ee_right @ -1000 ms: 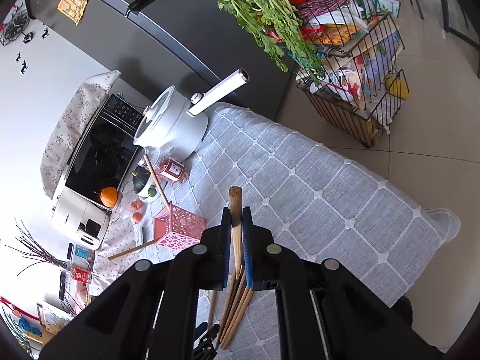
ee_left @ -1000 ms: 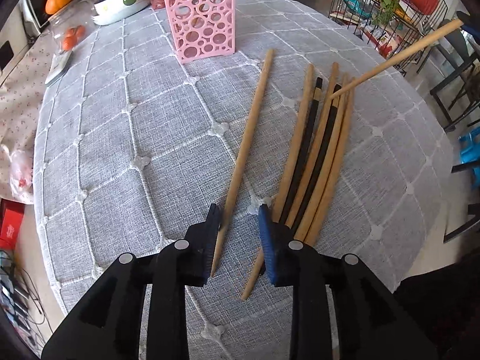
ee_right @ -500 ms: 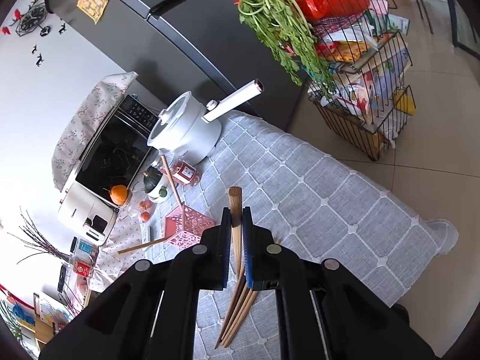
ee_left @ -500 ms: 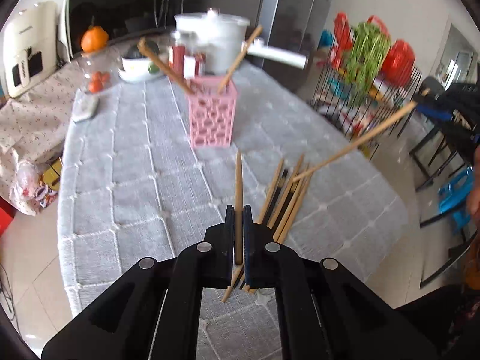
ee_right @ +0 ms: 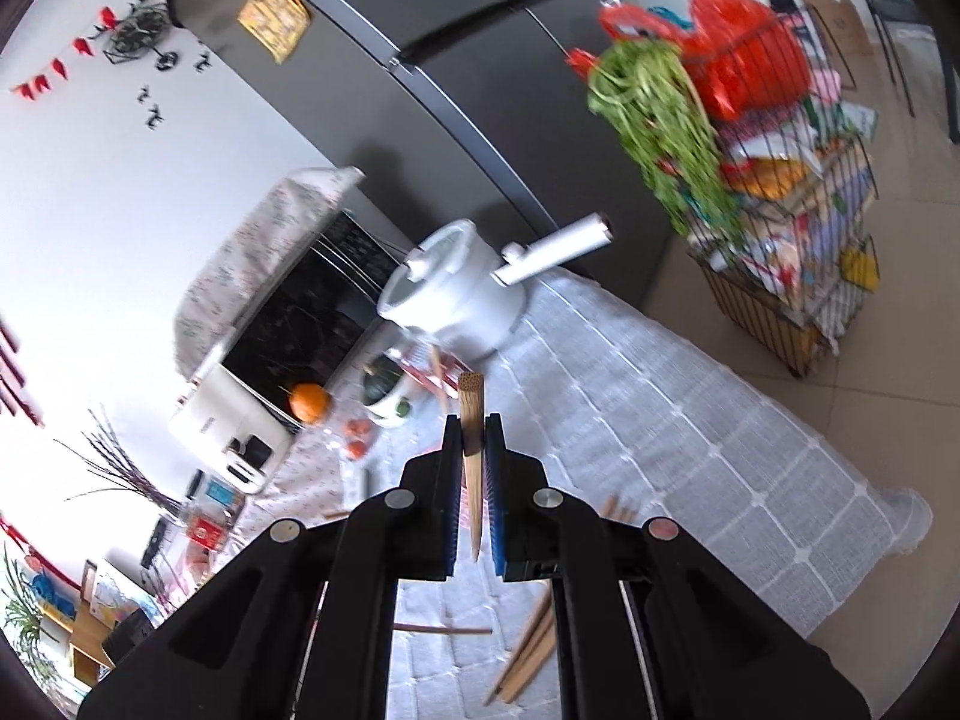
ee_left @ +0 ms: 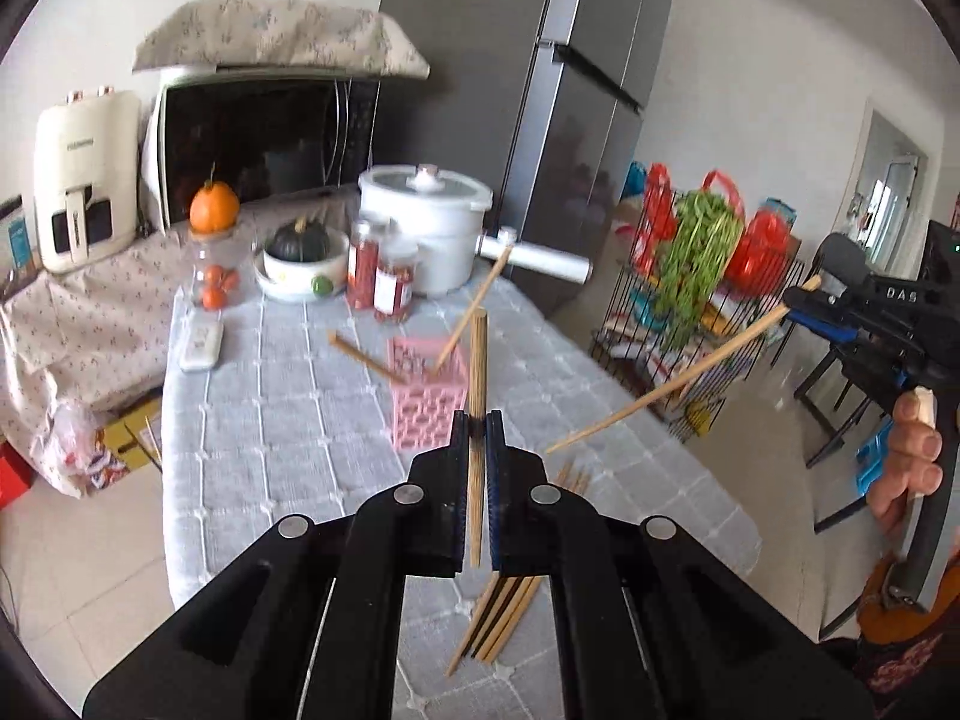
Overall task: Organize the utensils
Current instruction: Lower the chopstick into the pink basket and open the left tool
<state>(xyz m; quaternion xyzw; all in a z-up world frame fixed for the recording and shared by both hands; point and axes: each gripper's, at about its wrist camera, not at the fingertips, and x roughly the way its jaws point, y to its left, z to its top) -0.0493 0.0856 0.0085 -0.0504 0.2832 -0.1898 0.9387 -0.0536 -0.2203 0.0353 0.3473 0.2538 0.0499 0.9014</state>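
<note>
While clamped narrow on a wooden chopstick [ee_left: 477, 378], left gripper [ee_left: 478, 420] hung above the grey-clothed table [ee_left: 288, 420], stick upright between the jaws, blunt end at 12 o'clock. Held right in front of the pink holder [ee_left: 427, 396], which already carried two chopsticks [ee_left: 474, 315] leaning toward 1 and 10 o'clock. Left lying on the cloth at 6 o'clock, below the gripper: a bundle of loose chopsticks [ee_left: 504, 612], pale and dark, touching side by side.

Over at 3 o'clock in the left view, right gripper [ee_left: 807, 300] gripped a second chopstick [ee_left: 678, 381], slanted down toward the table, with the person's hand [ee_left: 909, 468] on the handle. Seen from its own camera, right gripper [ee_right: 473, 438] pinched tight on that square-ended stick [ee_right: 471, 420]. Stood behind, at 12 o'clock: white pot [ee_left: 429, 228], two jars [ee_left: 384, 276], an orange [ee_left: 214, 207].
</note>
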